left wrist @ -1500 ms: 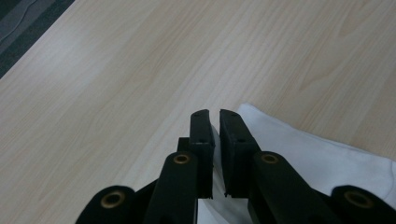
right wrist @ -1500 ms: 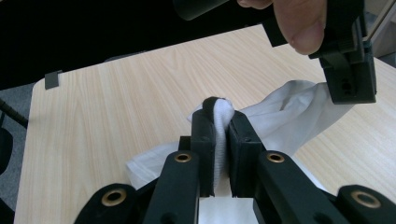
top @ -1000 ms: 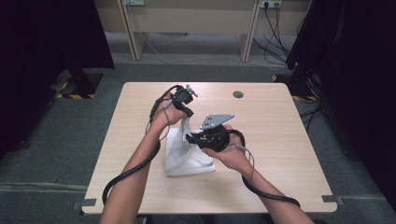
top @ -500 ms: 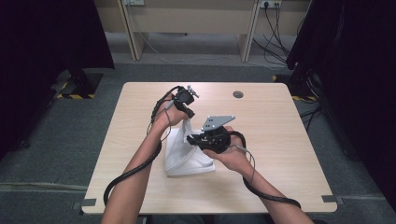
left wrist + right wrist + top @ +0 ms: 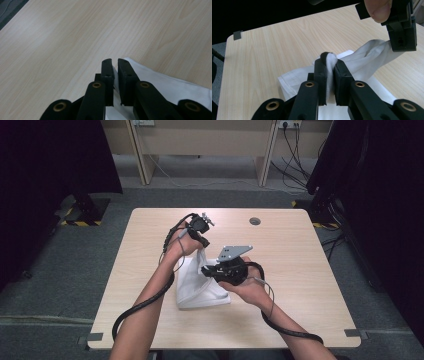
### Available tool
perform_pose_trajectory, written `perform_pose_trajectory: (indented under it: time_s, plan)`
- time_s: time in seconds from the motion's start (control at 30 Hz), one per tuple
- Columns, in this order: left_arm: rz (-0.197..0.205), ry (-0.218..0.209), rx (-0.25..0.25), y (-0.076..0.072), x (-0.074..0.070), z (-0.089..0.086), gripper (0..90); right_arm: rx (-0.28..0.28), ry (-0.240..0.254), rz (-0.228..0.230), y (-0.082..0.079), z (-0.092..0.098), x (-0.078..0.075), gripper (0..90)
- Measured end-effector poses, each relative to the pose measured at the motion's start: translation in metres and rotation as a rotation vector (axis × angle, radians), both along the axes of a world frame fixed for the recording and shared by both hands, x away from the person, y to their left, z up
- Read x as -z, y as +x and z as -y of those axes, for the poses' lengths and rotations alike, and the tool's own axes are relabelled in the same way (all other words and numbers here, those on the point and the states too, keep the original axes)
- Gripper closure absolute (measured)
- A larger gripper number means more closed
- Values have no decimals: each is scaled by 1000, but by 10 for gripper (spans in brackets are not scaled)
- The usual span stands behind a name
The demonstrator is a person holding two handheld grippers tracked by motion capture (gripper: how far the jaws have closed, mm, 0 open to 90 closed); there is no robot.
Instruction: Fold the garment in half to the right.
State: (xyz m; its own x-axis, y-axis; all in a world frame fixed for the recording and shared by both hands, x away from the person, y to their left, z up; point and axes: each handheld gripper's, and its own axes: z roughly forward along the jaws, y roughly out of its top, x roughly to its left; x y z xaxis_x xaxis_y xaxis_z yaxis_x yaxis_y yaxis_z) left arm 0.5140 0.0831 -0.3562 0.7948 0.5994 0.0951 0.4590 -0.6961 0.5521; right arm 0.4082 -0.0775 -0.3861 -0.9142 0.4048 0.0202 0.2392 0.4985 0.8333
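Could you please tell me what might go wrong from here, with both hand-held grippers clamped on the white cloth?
1. The right hand-held gripper pinches a bunched fold of the cloth; that thick wad could slip out if pulled.
2. The left hand-held gripper holds only a thin edge, so a tug might free it.
3. Part of the cloth rests on the table and may drag or crumple when lifted.

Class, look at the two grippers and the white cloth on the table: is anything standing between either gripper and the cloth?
Nothing visible does. The right gripper is shut on a fold of the white cloth, and the left gripper pinches another part, lifted off the table.
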Motion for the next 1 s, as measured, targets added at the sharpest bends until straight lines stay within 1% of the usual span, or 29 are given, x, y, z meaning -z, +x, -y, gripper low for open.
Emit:
perform_pose_trajectory:
  time_s: [0.3, 1.0]
  plan:
    - [-1, 0, 2, 0, 1, 1, 828, -1, -7, 0, 0, 1, 2, 828]
    - [-4, 1, 3, 0, 3, 4, 826, 5, -6, -8, -1, 4, 6, 828]
